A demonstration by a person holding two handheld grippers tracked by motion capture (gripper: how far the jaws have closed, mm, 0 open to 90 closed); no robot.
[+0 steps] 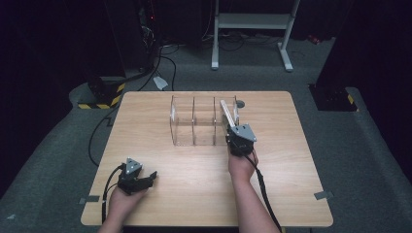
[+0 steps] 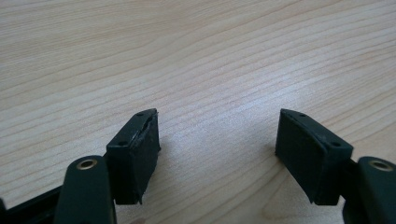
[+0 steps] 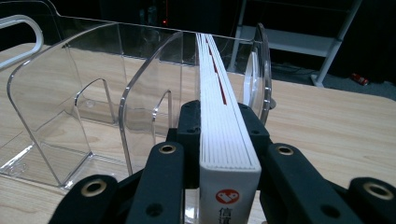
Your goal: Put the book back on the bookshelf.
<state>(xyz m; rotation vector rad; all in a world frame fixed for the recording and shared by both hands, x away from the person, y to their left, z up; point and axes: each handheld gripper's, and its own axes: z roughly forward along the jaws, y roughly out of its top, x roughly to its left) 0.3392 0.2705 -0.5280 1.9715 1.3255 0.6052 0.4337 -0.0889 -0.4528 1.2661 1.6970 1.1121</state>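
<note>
Right gripper (image 3: pixel 229 140): clamped on the white book (image 3: pixel 223 112); book inside the clear rack's (image 1: pixel 194 121) right-hand compartment
Left gripper (image 2: pixel 217 154): jaws apart, near the desk's (image 1: pixel 204 165) front-left corner

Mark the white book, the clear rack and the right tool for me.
White book (image 3: pixel 224 121), right gripper view: its page edge.
Clear rack (image 1: pixel 182 127), high view: left compartment wall.
Right tool (image 3: pixel 224 128), right gripper view: between its tips, clamped on the book.

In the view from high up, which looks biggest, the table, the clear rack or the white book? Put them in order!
1. Table, by far the biggest.
2. Clear rack, with three slots.
3. White book, the smallest; the right tool clamps it on edge in the rack's right slot, hiding part of it.
</note>
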